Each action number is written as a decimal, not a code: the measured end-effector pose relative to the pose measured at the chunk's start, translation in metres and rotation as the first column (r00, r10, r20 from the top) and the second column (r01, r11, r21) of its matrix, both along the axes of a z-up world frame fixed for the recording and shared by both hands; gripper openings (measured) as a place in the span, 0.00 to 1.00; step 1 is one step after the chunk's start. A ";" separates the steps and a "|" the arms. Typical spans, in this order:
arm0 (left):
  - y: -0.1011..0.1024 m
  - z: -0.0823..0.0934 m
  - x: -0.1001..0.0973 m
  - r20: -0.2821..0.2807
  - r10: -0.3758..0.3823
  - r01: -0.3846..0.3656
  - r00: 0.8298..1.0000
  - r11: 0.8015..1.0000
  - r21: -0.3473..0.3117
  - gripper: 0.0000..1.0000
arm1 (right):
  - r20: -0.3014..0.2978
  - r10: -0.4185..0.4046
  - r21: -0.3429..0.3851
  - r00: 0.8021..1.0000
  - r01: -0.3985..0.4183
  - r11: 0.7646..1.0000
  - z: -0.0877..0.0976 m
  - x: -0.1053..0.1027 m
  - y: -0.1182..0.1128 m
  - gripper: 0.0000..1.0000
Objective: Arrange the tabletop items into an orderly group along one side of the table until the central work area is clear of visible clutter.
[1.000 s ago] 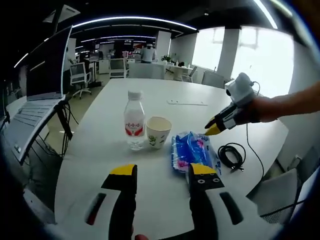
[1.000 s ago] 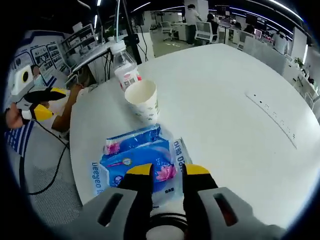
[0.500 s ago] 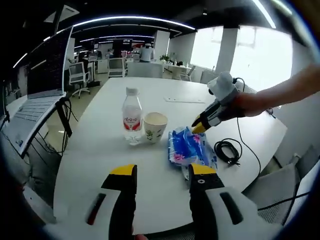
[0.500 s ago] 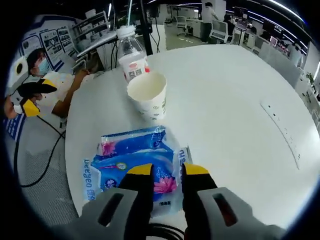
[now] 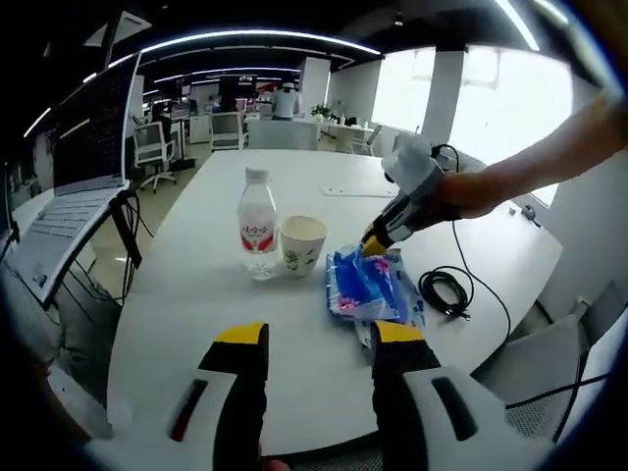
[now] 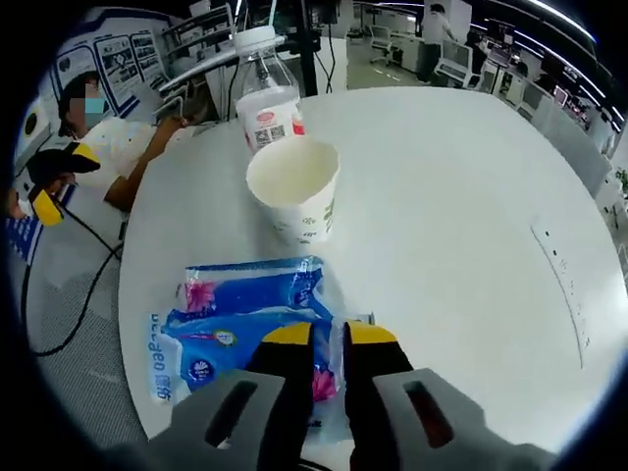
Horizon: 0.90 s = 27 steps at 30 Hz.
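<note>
In the right gripper view we see the right claw (image 6: 316, 335) narrowed over the near edge of the blue tissue pack (image 6: 240, 319), yellow tips close together with pack plastic showing in the slim gap; we cannot tell if it actually pinches the wrapper. The pack lies flat on the white desk (image 6: 461, 216) and spreads to the left of the claw. Just beyond the pack stands the paper cup (image 6: 293, 188), upright and empty-looking, and right behind it, touching or nearly so, the water bottle (image 6: 264, 92) with a red label. Far left, off the desk edge, the left claw (image 6: 51, 177) shows with a hand on it.

In the left gripper view the left claw (image 5: 319, 340) stands wide, nothing between its jaws, low over bare desk (image 5: 186, 285). Ahead and slightly right lies the tissue pack (image 5: 365, 285), with the right claw (image 5: 375, 243) tipped down onto its far edge, held by a hand (image 5: 461, 194). Right of the pack a coiled black cable (image 5: 446, 291) lies on the desk. Ahead left of the pack stand the cup (image 5: 302, 243) and bottle (image 5: 258, 227), side by side. Further back, a white strip (image 5: 358, 193) lies flat on the desk. Far left, off the desk, a laptop (image 5: 69, 186) sits on a stand.
</note>
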<state>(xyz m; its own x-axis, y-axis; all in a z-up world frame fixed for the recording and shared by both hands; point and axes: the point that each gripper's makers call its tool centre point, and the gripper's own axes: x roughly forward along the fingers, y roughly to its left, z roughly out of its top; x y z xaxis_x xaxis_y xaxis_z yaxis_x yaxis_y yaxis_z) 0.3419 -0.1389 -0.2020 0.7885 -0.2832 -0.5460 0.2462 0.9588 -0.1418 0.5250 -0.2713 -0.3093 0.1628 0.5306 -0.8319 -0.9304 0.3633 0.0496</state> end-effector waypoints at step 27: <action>-0.006 0.004 0.026 0.022 -0.021 0.021 1.000 1.000 0.001 0.40 | -0.051 -0.383 0.138 0.922 0.387 0.912 0.023 -0.006 -0.086 0.00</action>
